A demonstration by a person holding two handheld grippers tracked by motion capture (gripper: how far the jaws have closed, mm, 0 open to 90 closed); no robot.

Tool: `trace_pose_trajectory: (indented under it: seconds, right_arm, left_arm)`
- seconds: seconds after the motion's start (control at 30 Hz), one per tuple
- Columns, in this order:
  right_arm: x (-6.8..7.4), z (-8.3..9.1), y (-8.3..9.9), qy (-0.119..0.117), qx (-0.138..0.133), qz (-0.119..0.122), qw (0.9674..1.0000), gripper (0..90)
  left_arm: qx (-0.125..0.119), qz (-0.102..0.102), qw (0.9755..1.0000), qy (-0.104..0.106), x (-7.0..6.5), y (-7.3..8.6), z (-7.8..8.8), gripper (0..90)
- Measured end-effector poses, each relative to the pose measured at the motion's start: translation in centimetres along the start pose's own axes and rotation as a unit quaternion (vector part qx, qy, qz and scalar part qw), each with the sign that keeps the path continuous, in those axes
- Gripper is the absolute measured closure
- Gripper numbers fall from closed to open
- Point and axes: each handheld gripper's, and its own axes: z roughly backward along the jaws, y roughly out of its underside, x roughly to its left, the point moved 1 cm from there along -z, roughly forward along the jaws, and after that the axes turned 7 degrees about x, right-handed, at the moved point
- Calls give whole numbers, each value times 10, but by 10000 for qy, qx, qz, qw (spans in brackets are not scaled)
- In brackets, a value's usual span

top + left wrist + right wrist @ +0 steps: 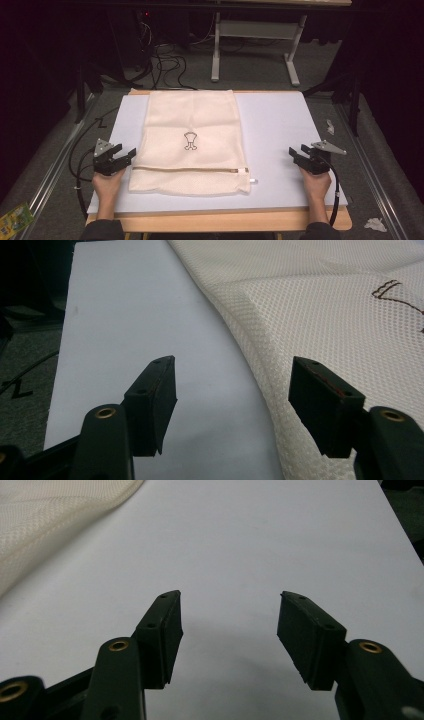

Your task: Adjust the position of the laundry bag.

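Gaping wide beside mesh laundry bag [190, 142], left hand-held gripper [131, 154] empty, right hand-held gripper [292, 153] spread, empty

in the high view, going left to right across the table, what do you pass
left gripper with open jaws → cream mesh bag lying flat on the white board → zip pull at the bag's right edge → bare stretch of board → right gripper, also open
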Motion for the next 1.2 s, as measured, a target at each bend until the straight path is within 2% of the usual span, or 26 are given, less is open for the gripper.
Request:
trace_pose_trajectory:
  seconds: [0.37,0.5,0.63,0.83,0.87,1.0,1.2]
  right_arm:
    - [0,-1,0,24,33,22,10000,445]
    - [-1,-1,0,7,41,11,10000,446]
    - [-1,-1,0,-5,37,-14,10000,445]
    - [0,-2,-1,2,125,3,9999,438]
    - [0,-3,-2,3,161,-10,9999,435]
    - [-1,-4,-3,-13,256,-14,9997,434]
    - [1,-4,-4,41,243,31,9997,427]
  left_arm:
    - [-25,40,10000,14,0,0,0,352]
    - [-101,93,9999,20,2,1,2,398]
    - [-92,56,9999,15,1,1,1,395]
    - [42,104,9998,168,3,-1,-1,380]
    - [92,215,9995,221,6,-1,-1,381]
    - [92,347,9990,280,9,-2,-1,376]
    - [97,366,9986,379,6,-3,-1,344]
